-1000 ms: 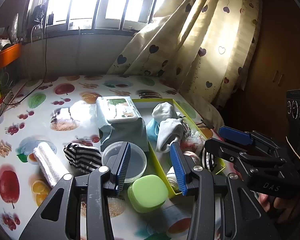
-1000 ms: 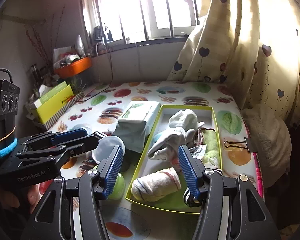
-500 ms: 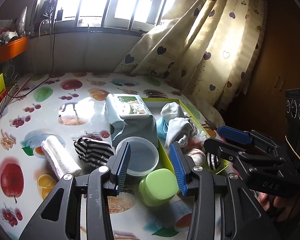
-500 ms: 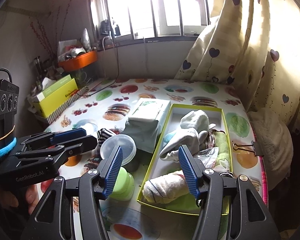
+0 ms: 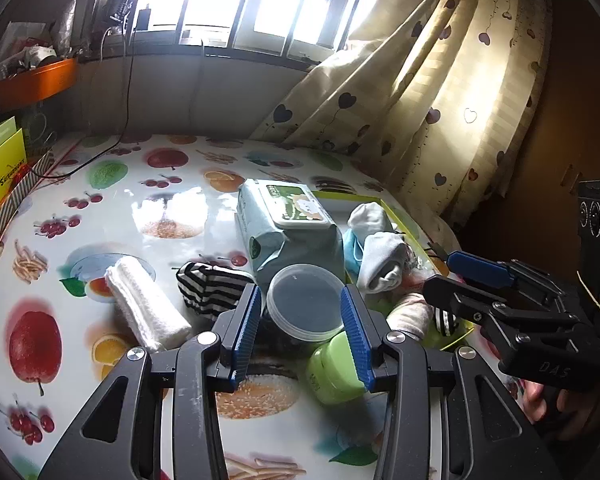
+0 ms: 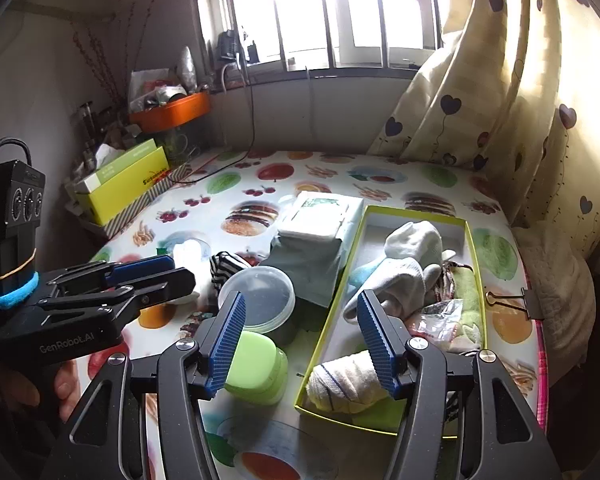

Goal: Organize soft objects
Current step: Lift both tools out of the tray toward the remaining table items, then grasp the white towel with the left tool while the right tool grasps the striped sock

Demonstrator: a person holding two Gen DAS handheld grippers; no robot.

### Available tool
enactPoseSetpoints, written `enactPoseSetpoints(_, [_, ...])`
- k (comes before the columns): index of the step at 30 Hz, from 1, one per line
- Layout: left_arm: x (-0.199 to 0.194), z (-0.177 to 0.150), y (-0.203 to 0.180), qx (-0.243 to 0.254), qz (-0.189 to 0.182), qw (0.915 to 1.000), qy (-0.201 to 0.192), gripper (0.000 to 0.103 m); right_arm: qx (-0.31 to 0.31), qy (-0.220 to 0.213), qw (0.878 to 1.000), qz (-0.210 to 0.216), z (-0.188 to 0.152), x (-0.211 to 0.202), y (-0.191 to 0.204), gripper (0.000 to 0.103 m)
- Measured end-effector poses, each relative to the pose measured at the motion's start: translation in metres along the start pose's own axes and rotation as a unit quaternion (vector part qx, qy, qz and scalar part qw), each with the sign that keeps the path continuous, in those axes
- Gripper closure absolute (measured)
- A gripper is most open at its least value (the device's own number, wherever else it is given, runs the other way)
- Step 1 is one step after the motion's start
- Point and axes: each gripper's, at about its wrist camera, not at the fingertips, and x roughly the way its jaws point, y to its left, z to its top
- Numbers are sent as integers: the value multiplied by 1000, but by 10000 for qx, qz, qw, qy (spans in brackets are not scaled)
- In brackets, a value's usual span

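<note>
Both tools are black plastic. The left tongs (image 5: pixel 301 334) have two angular arms with triangular cut-outs, round silver screws at the joints and ribbed blue pads (image 5: pixel 249 332). The right tongs (image 6: pixel 302 344) look the same. White lettering marks each body. A black camera block (image 6: pixel 14 216) with three round lenses, a black cable, a blue band and a yellow elastic sits on the left one.

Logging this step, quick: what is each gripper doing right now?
Left gripper: open, holding nothing, above the round clear-lidded plastic tub.
Right gripper: open, holding nothing.
</note>
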Motion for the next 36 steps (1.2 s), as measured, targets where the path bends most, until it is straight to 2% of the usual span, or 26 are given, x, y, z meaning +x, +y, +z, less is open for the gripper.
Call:
enactPoseSetpoints(9, [-5, 0, 27, -273, 147, 9995, -62, 60, -57, 6, 9999, 83, 5, 7, 8, 42])
enactPoseSetpoints(22, [-5, -2, 73, -711, 642, 9954, -71, 60, -223, 53, 9993, 282, 14, 24, 22, 42])
enactPoseSetpoints(25, [1, -3, 83, -855, 772, 9933, 0, 60, -241, 73, 9992, 313, 14, 27, 23, 42])
enactPoseSetpoints(27, [6, -5, 90, -985, 798, 9919, 57, 55, -245, 85, 9991, 327, 15, 29, 22, 42])
enactPoseSetpoints(36, [43, -9, 111, -1399, 1068, 9835, 420, 55, -244, 142, 9990, 342, 18, 39, 19, 42])
